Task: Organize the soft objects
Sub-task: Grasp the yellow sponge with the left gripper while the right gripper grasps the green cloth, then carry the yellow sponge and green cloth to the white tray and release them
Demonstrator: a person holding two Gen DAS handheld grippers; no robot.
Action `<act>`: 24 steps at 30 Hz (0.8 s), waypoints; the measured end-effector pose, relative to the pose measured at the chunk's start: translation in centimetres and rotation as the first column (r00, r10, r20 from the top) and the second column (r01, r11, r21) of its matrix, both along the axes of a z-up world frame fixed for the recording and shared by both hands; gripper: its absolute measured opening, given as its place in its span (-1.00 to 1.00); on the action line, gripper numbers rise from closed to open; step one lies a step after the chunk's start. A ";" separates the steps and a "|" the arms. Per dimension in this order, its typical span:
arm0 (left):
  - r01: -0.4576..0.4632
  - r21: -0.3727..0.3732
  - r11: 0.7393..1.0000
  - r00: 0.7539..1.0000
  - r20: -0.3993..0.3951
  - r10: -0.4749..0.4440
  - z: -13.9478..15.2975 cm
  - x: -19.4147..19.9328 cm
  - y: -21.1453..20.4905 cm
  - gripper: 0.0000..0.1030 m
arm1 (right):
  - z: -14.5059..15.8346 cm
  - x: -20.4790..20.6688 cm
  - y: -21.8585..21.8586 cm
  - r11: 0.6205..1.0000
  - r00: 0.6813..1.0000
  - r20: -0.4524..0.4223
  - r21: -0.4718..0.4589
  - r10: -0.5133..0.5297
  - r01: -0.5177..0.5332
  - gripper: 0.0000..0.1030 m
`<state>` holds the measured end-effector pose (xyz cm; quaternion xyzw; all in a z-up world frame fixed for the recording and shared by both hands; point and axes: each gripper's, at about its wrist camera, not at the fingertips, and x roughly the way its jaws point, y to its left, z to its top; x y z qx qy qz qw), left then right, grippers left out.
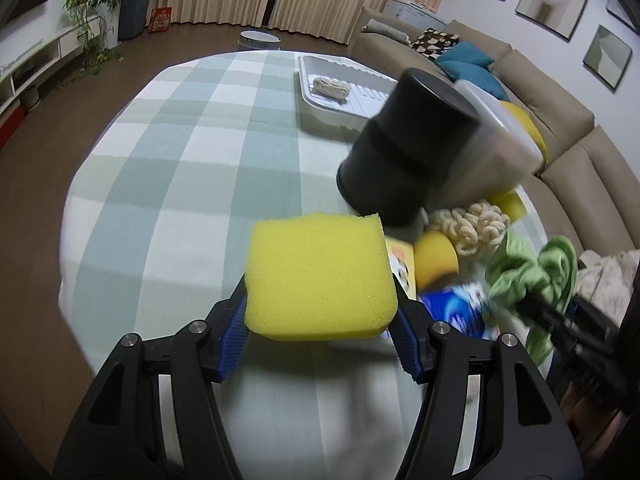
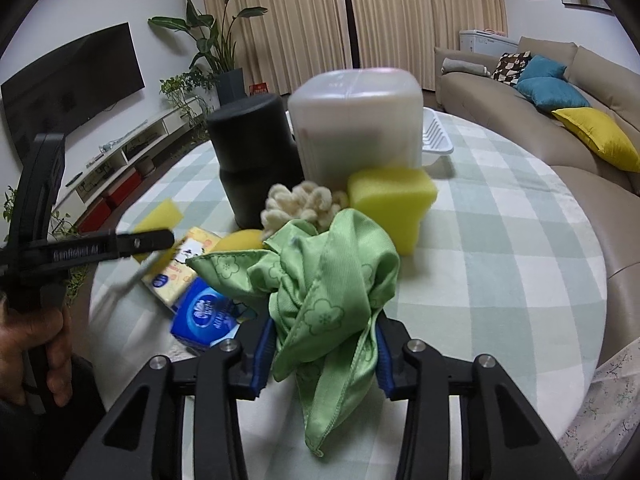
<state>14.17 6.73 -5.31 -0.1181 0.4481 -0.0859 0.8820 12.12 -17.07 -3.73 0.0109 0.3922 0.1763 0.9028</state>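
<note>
Left gripper (image 1: 322, 320) clenched on yellow sponge (image 1: 320, 276), held above table (image 1: 180, 160). Right gripper (image 2: 322, 360) clenched on green cloth (image 2: 320, 280). One rope bundle (image 1: 331, 87) already laid in far white tray (image 1: 312, 112). Left near jars, judged still to be sorted: fluffy mop head (image 2: 300, 204), another sponge (image 2: 390, 204), tissue packs (image 2: 204, 316).

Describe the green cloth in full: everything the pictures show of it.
The green cloth is a light green, thin woven fabric printed with faint flower outlines and stitched along its hem. It is crumpled into a loose bunch and pinched between the blue-padded fingers of the right gripper, one corner hanging down below them. The left wrist view shows it bunched at that gripper, in front of the pile of soft items.
</note>
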 end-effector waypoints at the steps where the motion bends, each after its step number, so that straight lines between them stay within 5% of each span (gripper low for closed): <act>1: 0.004 -0.006 1.000 1.000 0.003 -0.004 0.1 -0.5 0.0 0.15 | 0.3 -0.2 -0.1 1.000 1.000 0.003 0.000 0.001 -0.001 -0.14; 24: 0.141 -0.008 0.990 0.989 -0.039 -0.141 1.1 -7.1 -2.3 0.15 | 1.8 -4.0 -4.7 0.995 0.979 -0.185 0.070 0.086 -0.074 -0.14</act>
